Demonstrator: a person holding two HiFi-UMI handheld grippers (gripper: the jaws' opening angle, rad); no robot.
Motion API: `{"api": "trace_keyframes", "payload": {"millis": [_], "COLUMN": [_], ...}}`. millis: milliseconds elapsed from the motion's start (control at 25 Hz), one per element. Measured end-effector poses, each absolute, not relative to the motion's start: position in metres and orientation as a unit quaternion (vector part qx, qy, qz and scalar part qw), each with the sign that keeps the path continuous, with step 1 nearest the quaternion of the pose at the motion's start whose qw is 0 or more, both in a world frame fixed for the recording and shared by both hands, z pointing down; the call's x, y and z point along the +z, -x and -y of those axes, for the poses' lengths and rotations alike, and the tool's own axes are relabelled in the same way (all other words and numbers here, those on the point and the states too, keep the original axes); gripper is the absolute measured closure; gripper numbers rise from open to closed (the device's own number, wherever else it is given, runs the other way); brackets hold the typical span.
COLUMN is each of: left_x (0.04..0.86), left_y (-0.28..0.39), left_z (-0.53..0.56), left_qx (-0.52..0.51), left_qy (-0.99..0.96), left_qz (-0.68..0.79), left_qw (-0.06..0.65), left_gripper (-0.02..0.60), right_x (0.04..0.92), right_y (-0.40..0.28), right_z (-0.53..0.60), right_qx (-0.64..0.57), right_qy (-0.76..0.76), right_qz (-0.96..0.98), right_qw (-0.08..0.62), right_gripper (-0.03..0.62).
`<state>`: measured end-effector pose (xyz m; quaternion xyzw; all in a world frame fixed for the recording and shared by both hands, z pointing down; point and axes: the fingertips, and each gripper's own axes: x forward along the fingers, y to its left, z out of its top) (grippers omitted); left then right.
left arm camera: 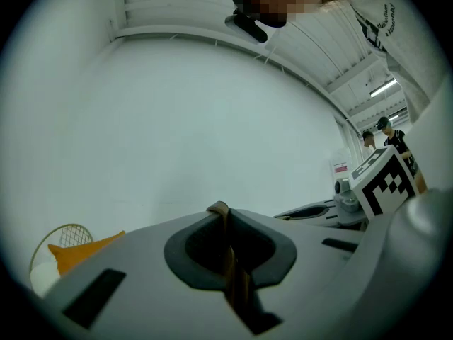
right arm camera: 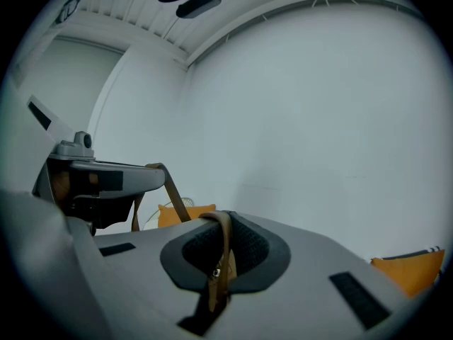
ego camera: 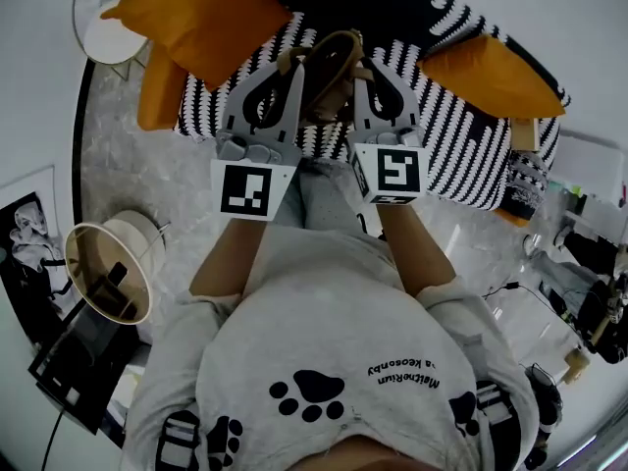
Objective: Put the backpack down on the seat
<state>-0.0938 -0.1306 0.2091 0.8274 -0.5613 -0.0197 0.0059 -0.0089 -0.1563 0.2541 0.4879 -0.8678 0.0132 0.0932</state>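
Note:
A brown backpack (ego camera: 332, 67) hangs between my two grippers above the black-and-white striped seat (ego camera: 446, 140); only its top and straps show. In the head view, my left gripper (ego camera: 292, 65) is shut on a brown strap (left arm camera: 229, 264), pinched between its jaws in the left gripper view. My right gripper (ego camera: 359, 69) is likewise shut on another brown strap (right arm camera: 218, 261). The two grippers stand side by side, both pointing toward the seat. In the right gripper view the left gripper (right arm camera: 99, 177) shows with its strap (right arm camera: 168, 188) hanging from it.
Orange cushions lie on the seat at the left (ego camera: 206, 18) and the right (ego camera: 491, 75). A white wire chair (ego camera: 103, 27) stands to the far left. A round lampshade (ego camera: 108, 268) and dark equipment sit on the floor at my left; cables and clutter are at my right.

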Motion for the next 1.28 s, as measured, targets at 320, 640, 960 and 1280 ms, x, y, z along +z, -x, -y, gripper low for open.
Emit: {"api": "trace_keyframes", "payload": {"millis": [320,640,960,1280], "left_x": [0.257,0.319,0.365,0.403], "left_y": [0.098,0.109,0.106,0.102], "left_z": [0.165,0.190,0.201,0.213], "left_qx": [-0.008,0.004,0.007,0.009], "left_qy": [-0.819,-0.811,-0.810,-0.813], "left_qz": [0.573,0.584,0.584,0.581], "left_qw": [0.023,0.042,0.050,0.048], "left_gripper": [0.557,0.557,0.557,0.557], "right_x": [0.303,0.365,0.410,0.447], "right_y": [0.013,0.023,0.021,0.018], "right_z": [0.193,0.218,0.233,0.251], "right_qx": [0.025,0.032,0.043,0.037], "right_qy": [-0.480,-0.470,-0.479,-0.488], "right_qz": [0.870,0.875,0.869,0.864], "right_qw": [0.104,0.113,0.115,0.119], "right_gripper": [0.562,0.562,0.562,0.562]}}
